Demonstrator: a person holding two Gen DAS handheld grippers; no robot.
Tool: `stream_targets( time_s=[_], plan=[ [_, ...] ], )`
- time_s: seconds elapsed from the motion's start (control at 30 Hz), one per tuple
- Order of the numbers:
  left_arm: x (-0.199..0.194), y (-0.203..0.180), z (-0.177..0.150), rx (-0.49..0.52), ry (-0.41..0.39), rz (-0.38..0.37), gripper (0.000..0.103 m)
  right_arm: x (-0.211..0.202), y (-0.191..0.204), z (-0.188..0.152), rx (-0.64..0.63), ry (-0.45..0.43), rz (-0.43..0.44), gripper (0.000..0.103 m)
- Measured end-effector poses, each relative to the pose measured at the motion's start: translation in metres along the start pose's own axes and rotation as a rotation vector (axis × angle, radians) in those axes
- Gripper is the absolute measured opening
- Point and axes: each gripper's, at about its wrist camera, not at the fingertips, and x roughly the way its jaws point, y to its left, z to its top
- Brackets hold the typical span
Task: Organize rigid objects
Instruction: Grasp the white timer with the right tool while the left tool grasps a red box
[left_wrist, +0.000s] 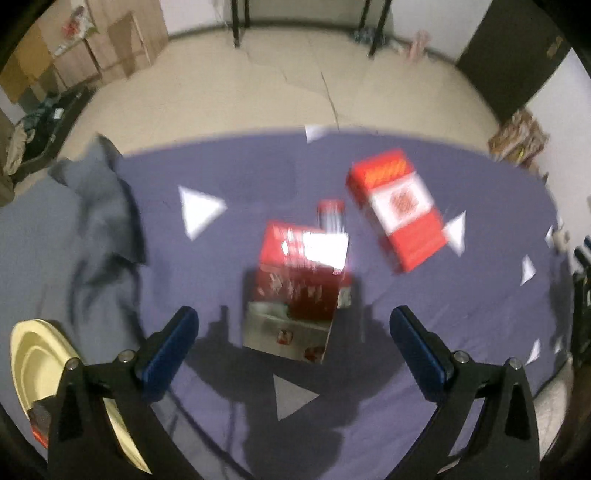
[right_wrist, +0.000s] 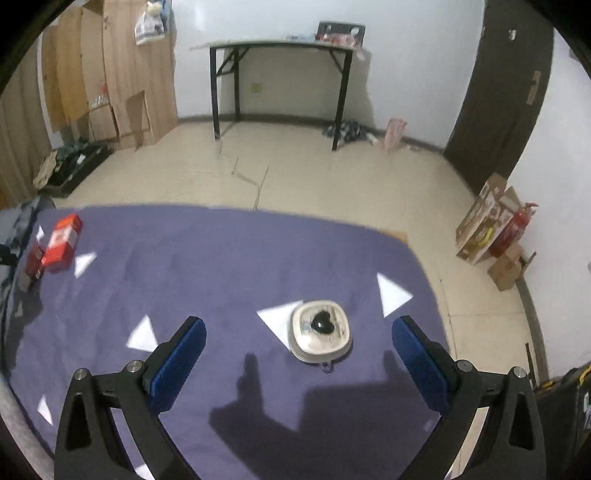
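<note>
Lying on the purple cloth (left_wrist: 229, 173), a red-and-silver box (left_wrist: 295, 295) sits just ahead of the left gripper (left_wrist: 293, 345), in line with the gap between its blue pads, which stand wide apart and touch nothing. A smaller red box (left_wrist: 331, 214) pokes out just behind it, and a larger red-and-white box (left_wrist: 397, 210) lies tilted to the right, apart from the other two. This view is blurred, so print on the boxes cannot be read. White triangles (left_wrist: 199, 210) are scattered over the cloth. A pale yellow plate (left_wrist: 29, 362) shows at the lower left, partly behind the gripper's frame, and crumpled grey fabric (left_wrist: 99, 206) lies at the cloth's left side.

In the right wrist view, the right gripper (right_wrist: 299, 354) is also spread wide and empty above the same cloth. A white rounded-square dish (right_wrist: 320, 332) with a black heart-shaped piece (right_wrist: 321, 324) in its middle rests between and slightly beyond its pads. The red boxes appear far off at the left edge. Beyond lie a tiled floor, a black-legged table (right_wrist: 280, 48) against the wall, and a dark door (right_wrist: 498, 96).
</note>
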Motion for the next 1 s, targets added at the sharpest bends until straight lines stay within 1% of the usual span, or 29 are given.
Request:
stream_targets(
  time_s=[0.07, 0.13, 0.23, 0.33, 0.4, 0.43, 0.5, 0.53, 0.57, 0.6, 0.63, 0.7, 0.8, 0.87, 0.93, 1.0],
  plan=[
    [0.009, -0.001, -0.001, 0.024, 0.005, 0.019, 0.103, 0.014, -0.005, -0.003, 0.010, 0.028, 0.010, 0.103],
    [0.013, 0.000, 0.000, 0.046, -0.011, 0.019, 0.103, 0.024, -0.011, -0.006, 0.018, 0.056, 0.019, 0.103],
    [0.016, 0.004, 0.004, 0.040, -0.033, -0.005, 0.103, 0.040, -0.015, 0.018, 0.019, 0.066, 0.030, 0.103],
    [0.024, 0.007, 0.008, 0.020, -0.037, -0.033, 0.103, 0.051, -0.020, 0.024, 0.041, 0.080, 0.049, 0.100],
    [0.028, 0.008, 0.005, 0.032, -0.025, -0.040, 0.099, 0.068, -0.028, 0.024, 0.091, 0.106, 0.065, 0.092],
    [0.032, 0.007, 0.004, 0.050, -0.019, -0.035, 0.096, 0.071, -0.030, 0.022, 0.113, 0.119, 0.066, 0.085],
    [0.035, 0.007, 0.003, 0.066, -0.020, -0.035, 0.074, 0.073, -0.039, 0.027, 0.142, 0.107, 0.075, 0.082],
    [0.034, 0.008, 0.004, 0.058, -0.017, -0.069, 0.067, 0.073, -0.041, 0.030, 0.148, 0.098, 0.065, 0.075],
    [0.033, 0.010, 0.004, 0.048, -0.017, -0.093, 0.058, 0.069, -0.041, 0.032, 0.157, 0.094, 0.056, 0.059],
    [0.031, 0.011, 0.004, 0.038, -0.015, -0.122, 0.058, 0.068, -0.042, 0.033, 0.171, 0.089, 0.057, 0.051],
    [0.028, 0.009, 0.005, 0.036, -0.016, -0.134, 0.058, 0.068, -0.044, 0.036, 0.191, 0.086, 0.063, 0.048],
    [0.025, 0.007, 0.005, 0.040, -0.013, -0.132, 0.058, 0.068, -0.043, 0.035, 0.212, 0.084, 0.077, 0.048],
    [0.015, 0.007, 0.002, 0.048, -0.018, -0.144, 0.057, 0.066, -0.033, 0.035, 0.168, 0.084, 0.059, 0.048],
    [0.003, 0.011, 0.004, 0.034, -0.023, -0.154, 0.057, 0.057, -0.020, 0.036, 0.141, 0.067, 0.079, 0.048],
    [-0.022, 0.023, 0.003, 0.009, -0.075, -0.167, 0.057, 0.042, -0.003, 0.043, 0.088, 0.029, 0.098, 0.048],
    [-0.054, 0.043, 0.002, -0.019, -0.137, -0.158, 0.057, 0.020, 0.021, 0.056, 0.039, -0.029, 0.148, 0.048]
  ],
)
